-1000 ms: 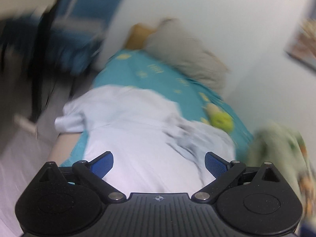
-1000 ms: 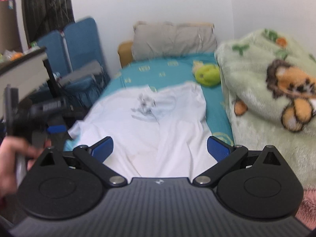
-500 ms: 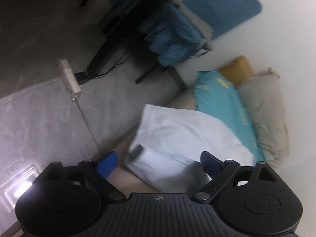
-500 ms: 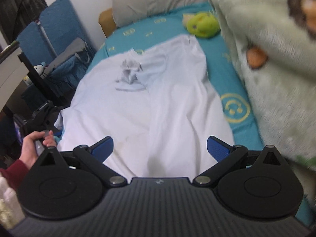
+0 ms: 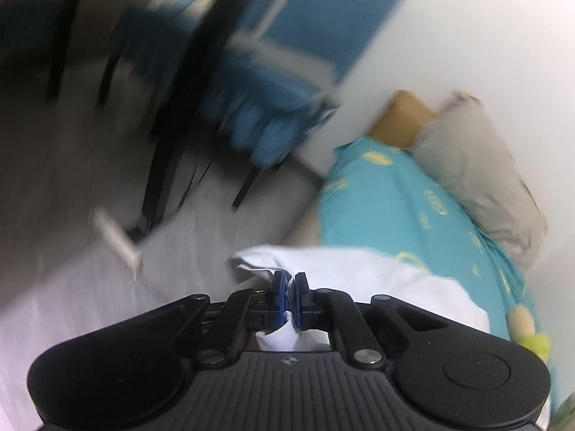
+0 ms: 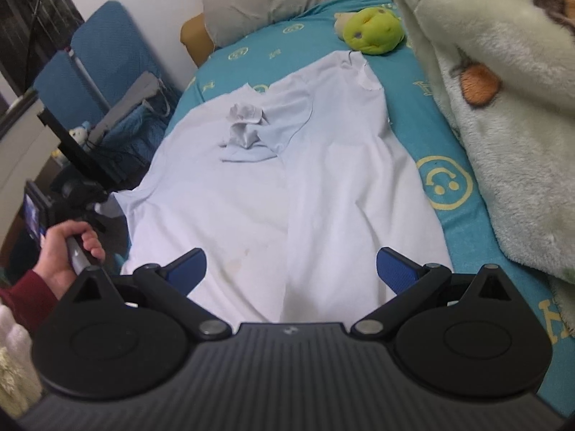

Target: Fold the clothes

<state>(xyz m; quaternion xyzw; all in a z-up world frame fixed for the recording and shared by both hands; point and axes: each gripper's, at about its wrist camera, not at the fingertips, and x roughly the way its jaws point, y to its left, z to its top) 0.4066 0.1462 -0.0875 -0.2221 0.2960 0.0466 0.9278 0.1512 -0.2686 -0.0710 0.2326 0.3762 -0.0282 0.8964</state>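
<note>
A white T-shirt (image 6: 287,179) lies spread flat on the teal bed sheet (image 6: 445,136), with one sleeve crumpled on its chest (image 6: 248,133). My left gripper (image 5: 289,280) is shut on the shirt's edge (image 5: 377,280) at the bed's left side, and white cloth bunches between its blue pads. In the right wrist view a hand (image 6: 68,248) in a red sleeve holds that gripper beside the shirt's left sleeve. My right gripper (image 6: 291,269) hovers open over the shirt's near hem, with nothing between its fingers.
A green plush toy (image 6: 373,32) and a grey pillow (image 6: 273,0) lie at the head of the bed. A thick pale-green blanket (image 6: 503,107) fills the right side. Blue folding chairs (image 6: 100,57) and a dark desk stand left of the bed, above grey floor (image 5: 90,287).
My left gripper has swung to the shirt's left edge and shut on the cloth. The right gripper dipped towards the hem, then held still, open throughout.
</note>
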